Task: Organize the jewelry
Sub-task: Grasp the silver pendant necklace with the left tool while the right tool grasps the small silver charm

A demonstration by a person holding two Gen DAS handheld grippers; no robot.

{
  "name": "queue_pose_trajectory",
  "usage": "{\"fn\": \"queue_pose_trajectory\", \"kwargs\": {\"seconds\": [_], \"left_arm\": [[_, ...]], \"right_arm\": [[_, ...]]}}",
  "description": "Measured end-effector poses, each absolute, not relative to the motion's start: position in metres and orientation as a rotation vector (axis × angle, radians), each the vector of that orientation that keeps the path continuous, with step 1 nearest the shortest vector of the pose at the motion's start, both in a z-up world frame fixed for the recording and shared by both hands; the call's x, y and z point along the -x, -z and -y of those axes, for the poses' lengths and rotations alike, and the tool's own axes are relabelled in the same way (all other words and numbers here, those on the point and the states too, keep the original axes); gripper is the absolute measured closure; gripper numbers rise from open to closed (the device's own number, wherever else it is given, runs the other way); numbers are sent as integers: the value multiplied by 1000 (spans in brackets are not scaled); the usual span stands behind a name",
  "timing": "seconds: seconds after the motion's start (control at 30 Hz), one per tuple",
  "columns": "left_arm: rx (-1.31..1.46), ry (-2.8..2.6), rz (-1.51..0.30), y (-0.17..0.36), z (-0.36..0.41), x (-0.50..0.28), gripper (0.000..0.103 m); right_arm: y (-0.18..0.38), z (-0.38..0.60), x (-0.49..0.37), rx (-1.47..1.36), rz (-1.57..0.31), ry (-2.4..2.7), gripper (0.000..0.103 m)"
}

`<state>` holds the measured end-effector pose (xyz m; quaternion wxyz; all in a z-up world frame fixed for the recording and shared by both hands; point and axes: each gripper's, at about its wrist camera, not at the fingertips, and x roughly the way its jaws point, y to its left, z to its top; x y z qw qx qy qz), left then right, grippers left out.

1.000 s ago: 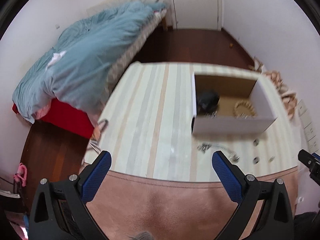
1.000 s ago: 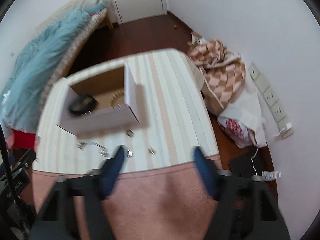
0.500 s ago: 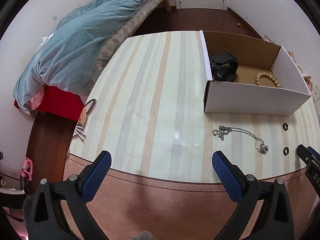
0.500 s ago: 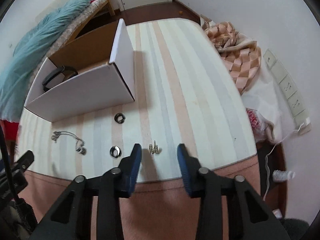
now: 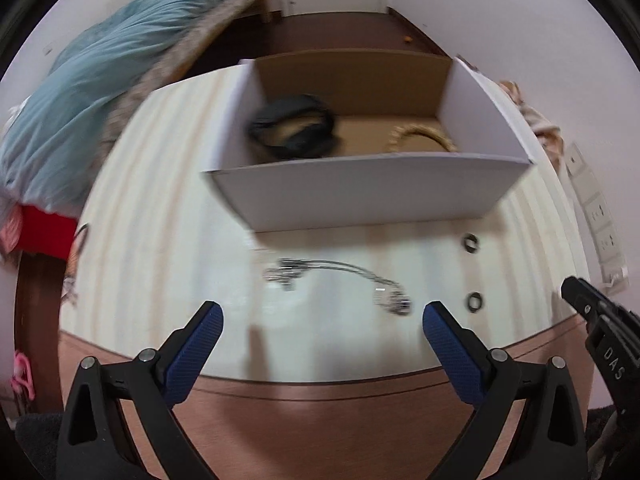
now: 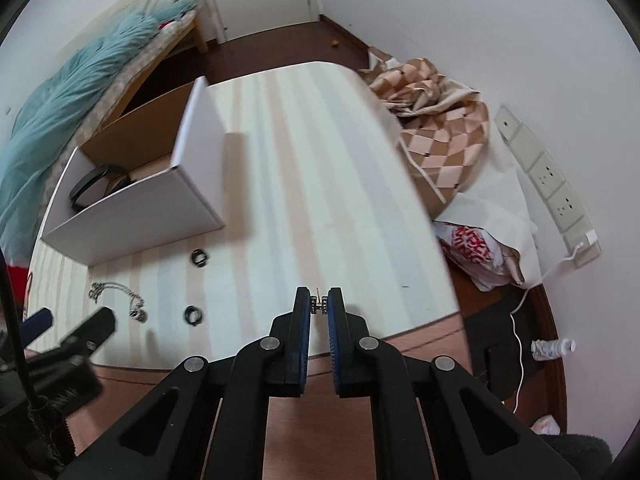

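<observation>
My right gripper (image 6: 319,307) is shut on a small silver earring (image 6: 318,307) just above the striped table near its front edge. My left gripper (image 5: 320,320) is open and empty, just short of a silver necklace (image 5: 340,276) that lies in front of the white cardboard box (image 5: 360,196). The box holds a black bracelet (image 5: 296,126) and a beaded bracelet (image 5: 420,140). Two dark rings (image 5: 471,242) (image 5: 475,302) lie right of the necklace. The necklace (image 6: 120,296) and both rings (image 6: 199,258) (image 6: 192,314) also show in the right wrist view.
A bed with a blue duvet (image 5: 100,92) stands to the left of the table. A checked blanket (image 6: 436,128) and a plastic bag (image 6: 476,248) lie on the floor to the right, below wall sockets (image 6: 552,184). The table's brown front edge (image 5: 320,396) is close to me.
My right gripper has closed on the earring, having been open around it. My left gripper has moved forward and right, toward the necklace and box.
</observation>
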<state>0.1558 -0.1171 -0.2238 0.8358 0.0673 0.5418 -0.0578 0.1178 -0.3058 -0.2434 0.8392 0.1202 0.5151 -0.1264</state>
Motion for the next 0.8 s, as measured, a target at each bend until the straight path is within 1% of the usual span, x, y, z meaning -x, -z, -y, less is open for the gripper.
{"fn": "queue_pose_trajectory", "kwargs": {"seconds": [0.03, 0.07, 0.2, 0.23, 0.27, 0.3, 0.33, 0.37, 0.43, 0.5, 0.53, 0.8], "left_arm": [[-152, 130, -1148, 226, 122, -156, 15], [-161, 138, -1154, 228, 128, -156, 18], [-171, 158, -1167, 236, 138, -157, 21], [-173, 162, -1170, 239, 140, -158, 35], [-161, 178, -1168, 239, 141, -157, 41], [-152, 183, -1161, 239, 141, -157, 50], [-148, 192, -1158, 238, 143, -157, 55], [-146, 202, -1154, 238, 145, -157, 67], [-145, 215, -1148, 237, 147, -157, 80], [-148, 227, -1142, 236, 150, -157, 87], [-148, 232, -1140, 236, 150, -157, 94], [-109, 268, -1130, 232, 142, -152, 95]], "right_arm": [[244, 309, -118, -258, -1091, 274, 94], [244, 312, -117, -264, -1090, 281, 94], [245, 320, -116, -280, -1092, 292, 94], [246, 321, -117, -281, -1094, 293, 94], [246, 322, -117, -284, -1094, 294, 94], [247, 323, -116, -285, -1094, 296, 94], [247, 324, -117, -286, -1095, 297, 94], [248, 325, -116, -287, -1097, 299, 94], [249, 325, -116, -290, -1099, 302, 94], [249, 326, -115, -290, -1099, 304, 94], [248, 326, -115, -291, -1098, 305, 94], [232, 324, -113, -302, -1065, 290, 94]]}}
